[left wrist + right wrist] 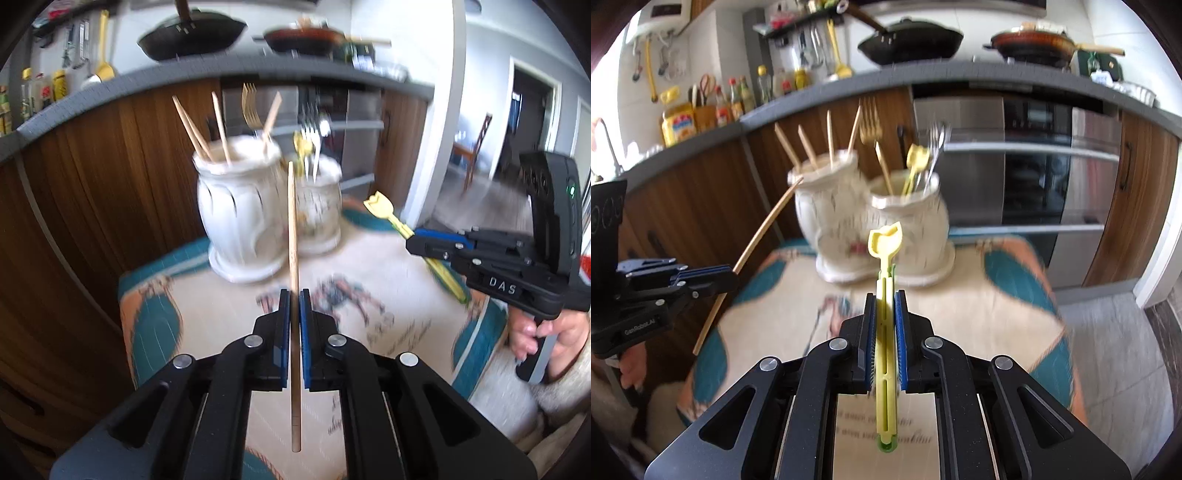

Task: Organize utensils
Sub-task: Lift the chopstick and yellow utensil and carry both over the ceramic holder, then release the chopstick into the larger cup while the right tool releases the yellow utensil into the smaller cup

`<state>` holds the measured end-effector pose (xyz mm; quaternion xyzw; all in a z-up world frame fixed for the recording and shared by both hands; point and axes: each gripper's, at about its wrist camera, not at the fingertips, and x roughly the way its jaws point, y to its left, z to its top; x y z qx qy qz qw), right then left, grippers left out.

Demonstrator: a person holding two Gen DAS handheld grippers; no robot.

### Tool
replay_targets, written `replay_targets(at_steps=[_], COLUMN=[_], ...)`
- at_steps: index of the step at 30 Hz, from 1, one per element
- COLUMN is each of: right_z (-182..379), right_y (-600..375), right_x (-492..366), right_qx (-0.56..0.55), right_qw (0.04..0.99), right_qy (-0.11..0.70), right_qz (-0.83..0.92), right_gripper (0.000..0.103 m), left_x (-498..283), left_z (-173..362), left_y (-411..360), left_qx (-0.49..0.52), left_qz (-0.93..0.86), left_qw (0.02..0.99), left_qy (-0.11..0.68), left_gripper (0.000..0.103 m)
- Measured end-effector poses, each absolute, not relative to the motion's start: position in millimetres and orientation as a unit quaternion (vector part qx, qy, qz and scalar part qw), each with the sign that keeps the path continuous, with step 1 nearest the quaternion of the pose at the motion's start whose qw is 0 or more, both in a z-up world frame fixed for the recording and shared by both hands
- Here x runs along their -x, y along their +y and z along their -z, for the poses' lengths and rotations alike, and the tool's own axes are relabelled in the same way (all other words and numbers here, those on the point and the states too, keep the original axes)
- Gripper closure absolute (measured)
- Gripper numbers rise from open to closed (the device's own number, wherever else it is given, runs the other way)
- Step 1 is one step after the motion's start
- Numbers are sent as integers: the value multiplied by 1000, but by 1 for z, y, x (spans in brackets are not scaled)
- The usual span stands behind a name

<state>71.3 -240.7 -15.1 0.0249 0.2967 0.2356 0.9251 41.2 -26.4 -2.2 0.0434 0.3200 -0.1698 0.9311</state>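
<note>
Above patterned tablecloth (229,314), left gripper (294,295) clamps chopstick (293,240); right gripper (885,299) clamps yellow utensil (885,251).

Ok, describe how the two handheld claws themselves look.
Both are matte black plastic with blue pads lining the fingers and round silver screws at the linkage joints. The right claw carries white "DAS" lettering and a green light on its upright body. The left claw has small white lettering on its side.
</note>
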Motion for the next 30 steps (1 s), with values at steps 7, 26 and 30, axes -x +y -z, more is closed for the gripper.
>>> replay_targets(at_steps=[7, 26, 30], right_z=[-21, -34, -22], right_y=[-241, -233, -228], right_x=[-101, -205, -214], right_qx=[-52, -160, -162], right_qw=[943, 942, 941], right_qy=[237, 130, 132], right_qz=[-230, -267, -266], right_gripper=[92, 92, 92], left_x=[-70, -168, -169], left_z=[-33, -64, -56], left_y=[-11, -11, -19], left_qx=[7, 99, 74], left_qz=[155, 146, 136], left_qw=[955, 976, 981], left_qy=[252, 130, 118], left_gripper=[98, 98, 98])
